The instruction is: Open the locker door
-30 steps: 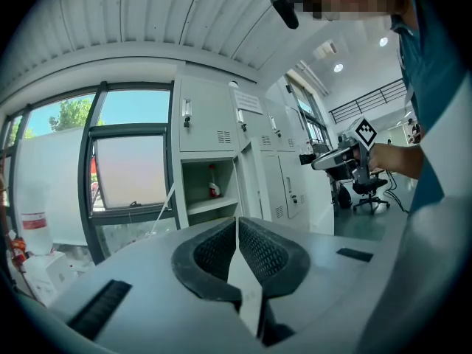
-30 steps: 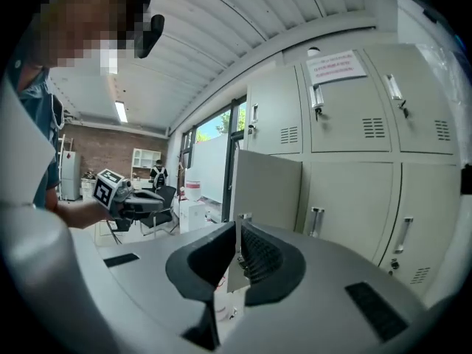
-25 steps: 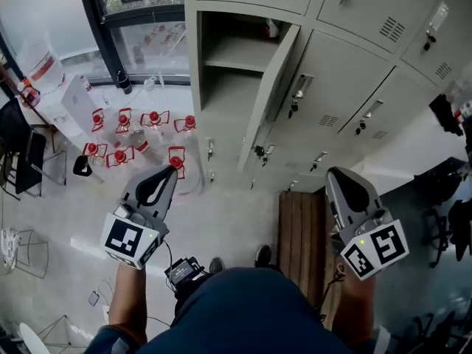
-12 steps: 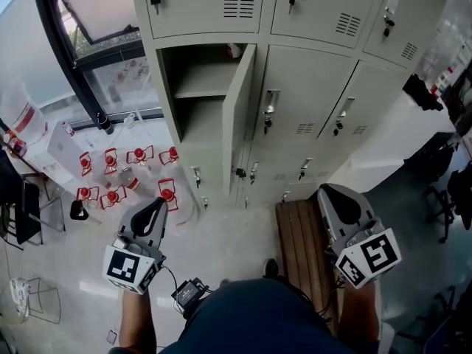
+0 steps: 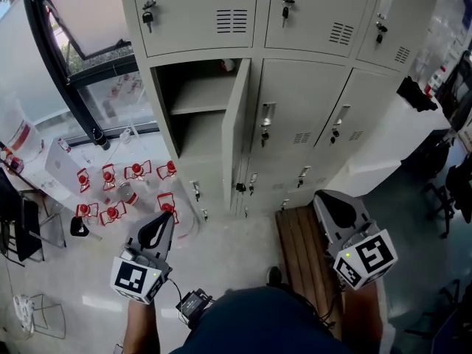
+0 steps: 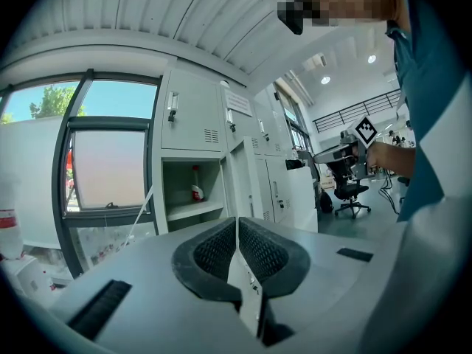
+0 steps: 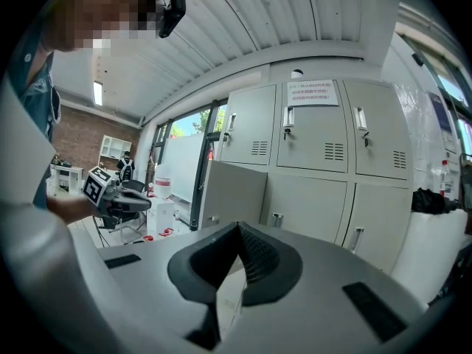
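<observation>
The grey locker bank point(image 5: 310, 21) fills the top of the head view. One middle-row locker door point(image 5: 236, 124) stands swung open, edge-on to me, and shows a compartment with a shelf point(image 5: 193, 103). My left gripper point(image 5: 168, 217) is low at the left, well short of the lockers, shut on nothing. My right gripper point(image 5: 319, 198) hovers over the bench, also shut and empty. In the left gripper view the open locker point(image 6: 193, 194) holds a red-capped bottle point(image 6: 195, 192) beyond the left gripper point(image 6: 237, 220). In the right gripper view the open door point(image 7: 234, 192) stands left of the shut lockers, past the right gripper point(image 7: 238, 226).
A wooden bench point(image 5: 299, 249) stands before the lockers under my right gripper. Several red-capped bottles point(image 5: 122, 190) sit on the floor at the left by a black-framed window point(image 5: 70, 57). A small cabled device point(image 5: 193, 304) lies near my feet. Black office chairs point(image 5: 453, 190) stand at the right.
The head view has swung so the lockers stand more upright and higher in frame. Both grippers sit a little lower in frame, still shut. The door stays open.
</observation>
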### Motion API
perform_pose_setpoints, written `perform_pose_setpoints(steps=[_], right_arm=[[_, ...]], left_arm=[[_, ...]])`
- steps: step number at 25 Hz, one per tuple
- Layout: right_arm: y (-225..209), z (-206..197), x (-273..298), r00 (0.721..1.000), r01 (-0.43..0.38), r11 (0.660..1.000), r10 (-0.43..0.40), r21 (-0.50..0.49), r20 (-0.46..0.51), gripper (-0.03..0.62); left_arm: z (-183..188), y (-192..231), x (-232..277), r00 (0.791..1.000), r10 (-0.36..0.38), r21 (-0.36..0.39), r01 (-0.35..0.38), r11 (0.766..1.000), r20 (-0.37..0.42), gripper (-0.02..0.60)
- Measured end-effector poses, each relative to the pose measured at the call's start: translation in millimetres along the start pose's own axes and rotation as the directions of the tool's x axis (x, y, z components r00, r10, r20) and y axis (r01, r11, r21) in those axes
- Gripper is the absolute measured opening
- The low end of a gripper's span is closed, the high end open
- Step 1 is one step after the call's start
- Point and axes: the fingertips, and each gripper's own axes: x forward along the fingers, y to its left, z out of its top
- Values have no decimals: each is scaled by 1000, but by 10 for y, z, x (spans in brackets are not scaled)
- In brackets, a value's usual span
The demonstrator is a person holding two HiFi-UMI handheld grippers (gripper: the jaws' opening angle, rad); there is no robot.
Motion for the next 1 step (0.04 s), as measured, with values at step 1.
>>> perform_pose_setpoints(steps=[1], right_arm=[[-8,-5,18,1000,1,1000,-1,2,-2,36]], left_arm=[[-12,-3,12,1000,-5,-1,5,1000,-3,28]])
